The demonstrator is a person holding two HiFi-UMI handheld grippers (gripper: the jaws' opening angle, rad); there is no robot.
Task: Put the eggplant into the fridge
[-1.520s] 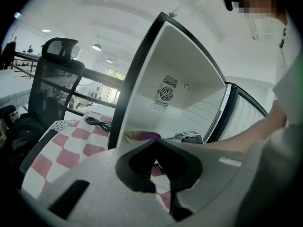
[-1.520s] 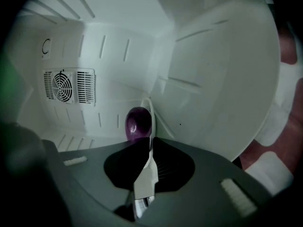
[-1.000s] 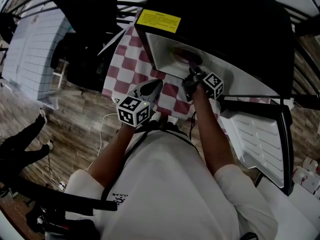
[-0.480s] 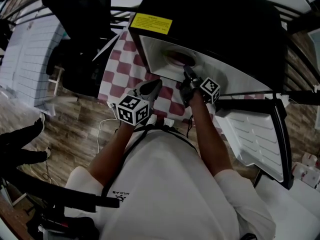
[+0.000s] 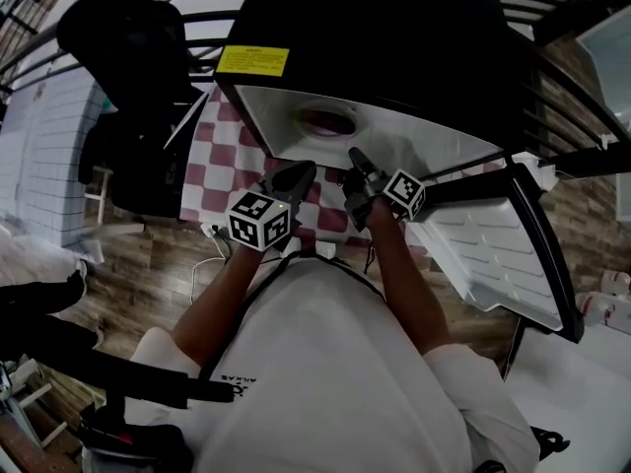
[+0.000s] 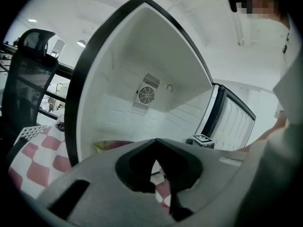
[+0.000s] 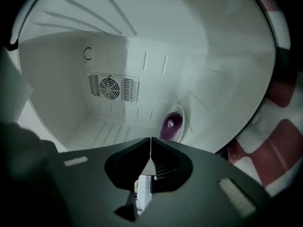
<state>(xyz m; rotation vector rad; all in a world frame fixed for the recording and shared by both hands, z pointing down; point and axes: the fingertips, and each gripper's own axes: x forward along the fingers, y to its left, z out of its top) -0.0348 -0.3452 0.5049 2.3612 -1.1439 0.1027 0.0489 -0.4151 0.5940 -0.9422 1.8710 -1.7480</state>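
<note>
Light is pooling on the white plastic lining of the black fridge, which is glowing against a dim head view. Both gripper views are bending and darkening at their rims (a small ceiling lamp is flaring), and the left grey plastic tongs are blurring near the lens.

The eggplant lies inside the open fridge on the checkered table, its door swung right, while the left hand-held gripper and the right hand-held gripper, whose jaws have just closed on nothing, point at its mouth.
</note>
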